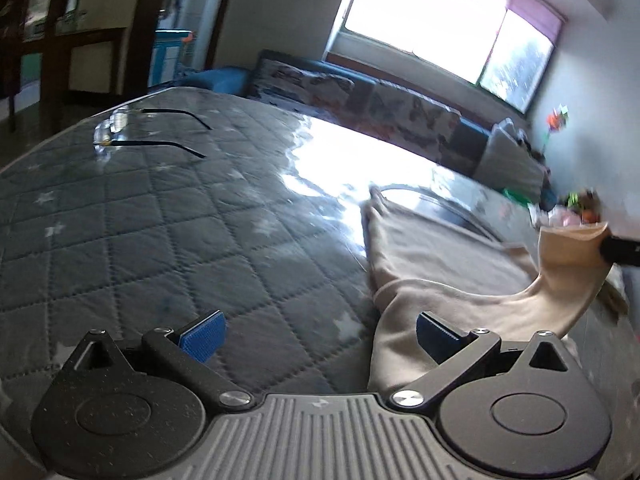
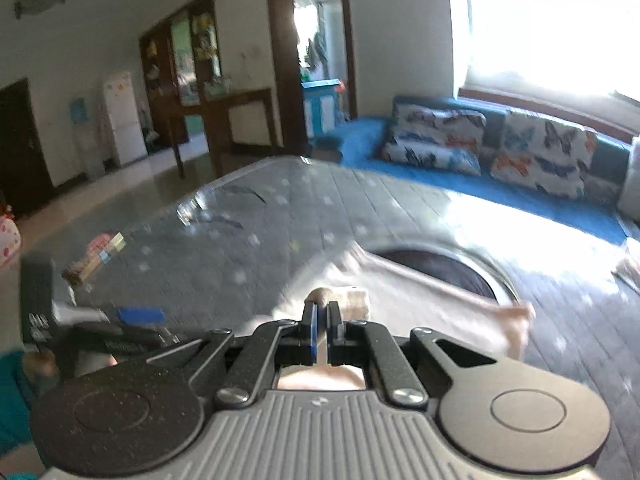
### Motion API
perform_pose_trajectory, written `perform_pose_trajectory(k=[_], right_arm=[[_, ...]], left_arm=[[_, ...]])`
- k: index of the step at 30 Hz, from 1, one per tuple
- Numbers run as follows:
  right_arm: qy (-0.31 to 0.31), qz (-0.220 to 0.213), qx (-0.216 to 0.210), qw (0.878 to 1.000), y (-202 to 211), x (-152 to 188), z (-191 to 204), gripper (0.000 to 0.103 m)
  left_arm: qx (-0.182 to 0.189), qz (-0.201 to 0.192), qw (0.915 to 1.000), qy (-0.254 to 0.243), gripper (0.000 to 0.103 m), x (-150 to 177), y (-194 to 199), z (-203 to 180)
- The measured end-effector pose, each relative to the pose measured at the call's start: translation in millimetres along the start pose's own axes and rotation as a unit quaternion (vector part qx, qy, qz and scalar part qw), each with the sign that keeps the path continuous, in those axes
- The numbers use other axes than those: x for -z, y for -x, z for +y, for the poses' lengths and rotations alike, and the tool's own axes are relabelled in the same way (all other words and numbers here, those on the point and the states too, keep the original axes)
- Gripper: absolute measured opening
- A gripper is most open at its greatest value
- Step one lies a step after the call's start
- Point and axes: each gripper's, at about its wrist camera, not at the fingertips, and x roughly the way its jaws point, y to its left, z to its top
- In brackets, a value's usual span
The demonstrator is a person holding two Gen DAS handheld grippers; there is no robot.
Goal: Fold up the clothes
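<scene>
A beige garment (image 1: 432, 264) lies on the grey quilted table cover (image 1: 160, 220), on its right side. My left gripper (image 1: 316, 340) is open and empty, its right finger just over the garment's near left edge. My right gripper (image 2: 320, 320) is shut on a fold of the beige garment (image 2: 344, 298) and lifts it off the table. In the left wrist view the right gripper (image 1: 620, 250) shows at the far right, holding a raised corner of the cloth. In the right wrist view the left gripper (image 2: 140, 316) shows at the lower left.
A pair of glasses (image 1: 120, 128) lies at the table's far left. A small colourful box (image 2: 96, 256) sits near the table's left edge. A blue sofa with butterfly cushions (image 2: 480, 144) stands behind the table under a bright window (image 1: 440, 20). Toys lie at the right (image 1: 576, 204).
</scene>
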Motion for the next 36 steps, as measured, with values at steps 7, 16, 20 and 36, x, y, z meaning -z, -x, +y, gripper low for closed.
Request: perform_pose_trajectory(k=[7,16,20,36], right_arm=[[-0.033,0.066,0.020,0.997,-12,57,-30,0.004],[-0.035,0.085,0.067,0.994,-7,84,-52,0.018],[-0.025,0.067,0.066,0.995,-7,81,-50,0.018],[-0.043,0.090,0.068,0.993,-44,91,-59,0.019]], left_arm=[[0.005,0.023,0.9990,-0.038,0.103,-1,-7,-9],[0.045,0.031,0.9962,-0.068,0.092,-23,-21,-23],[0.052,0.032,0.9951,-0.078,0.077,-26,-32,-30],[-0.013,0.020,0.9899,-0.140,0.058,-27,-57,-25]])
